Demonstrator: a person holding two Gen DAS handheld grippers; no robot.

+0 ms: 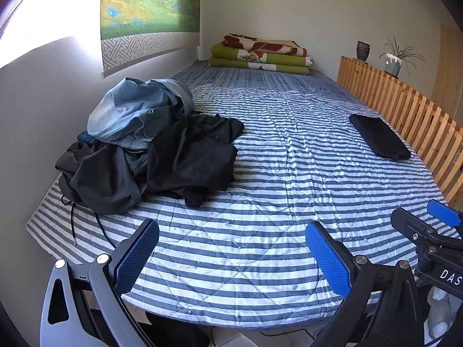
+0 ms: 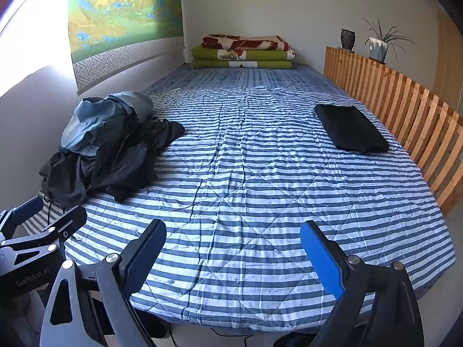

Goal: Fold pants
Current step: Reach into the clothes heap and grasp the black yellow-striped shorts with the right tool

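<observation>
Striped quilt (image 1: 260, 173): crumpled pants pile (image 1: 150, 144) left of frame, folded black pants (image 1: 379, 137) right; left gripper (image 1: 231, 257) and right gripper (image 2: 233, 257) both spread, empty.

A bed with a blue and white striped quilt (image 2: 260, 173), folded green and red blankets (image 2: 244, 52) stacked at its far end, a wooden slatted rail (image 2: 405, 115) holding a dark vase (image 2: 347, 39) and a potted plant (image 2: 379, 44), a landscape wall hanging (image 2: 121, 14)

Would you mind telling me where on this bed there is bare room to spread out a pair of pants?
The broad middle of the striped quilt is free, bordered by the heap of unfolded clothes on the wall side and the folded black garment beside the slatted wooden rail. A strip before the stacked blankets is free too. The heap's side is crowded.
</observation>
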